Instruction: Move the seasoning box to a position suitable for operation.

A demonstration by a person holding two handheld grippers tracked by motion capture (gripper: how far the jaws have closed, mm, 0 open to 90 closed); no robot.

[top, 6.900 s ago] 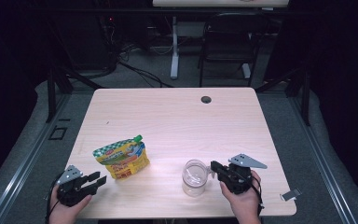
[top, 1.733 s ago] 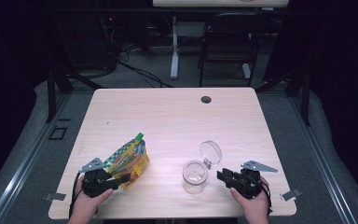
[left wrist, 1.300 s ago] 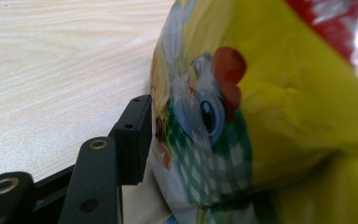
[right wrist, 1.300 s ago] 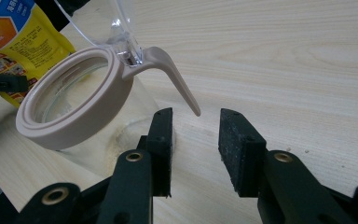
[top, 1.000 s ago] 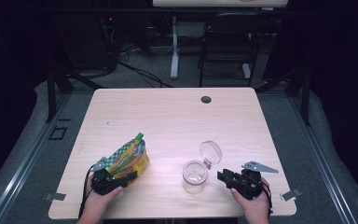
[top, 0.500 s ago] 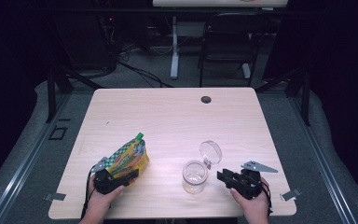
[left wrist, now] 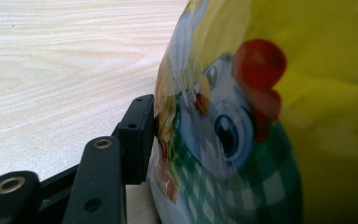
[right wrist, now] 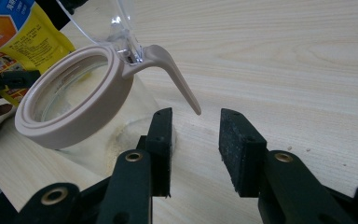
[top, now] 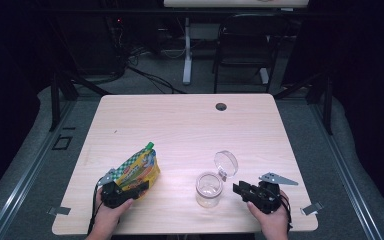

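A yellow snack pouch (top: pixel 139 167) with a green spout stands tilted at the table's front left. My left gripper (top: pixel 132 189) is at its base; its jaws have just been closing with the pouch (left wrist: pixel 261 116) between them. The visible pad (left wrist: pixel 139 135) presses on the foil, and the other pad is hidden behind the bag. A clear glass jar (top: pixel 209 189) stands at front centre with its hinged lid (top: pixel 226 162) swung up. My right gripper (top: pixel 239 190) rests just right of the jar. The right gripper (right wrist: pixel 196 135) is open and empty under the beige latch tab (right wrist: pixel 172 70) of the jar (right wrist: pixel 70 112).
The wooden table (top: pixel 190 130) has a dark cable hole (top: pixel 221 106) near its far edge. A black chair (top: pixel 245 45) and floor cables lie beyond it. The near edge runs just in front of both hands.
Since the oldest frame the jar lid has swung open, the right gripper has backed off the jar, and the left gripper has come in on the pouch. Over the last second nothing has visibly shifted.
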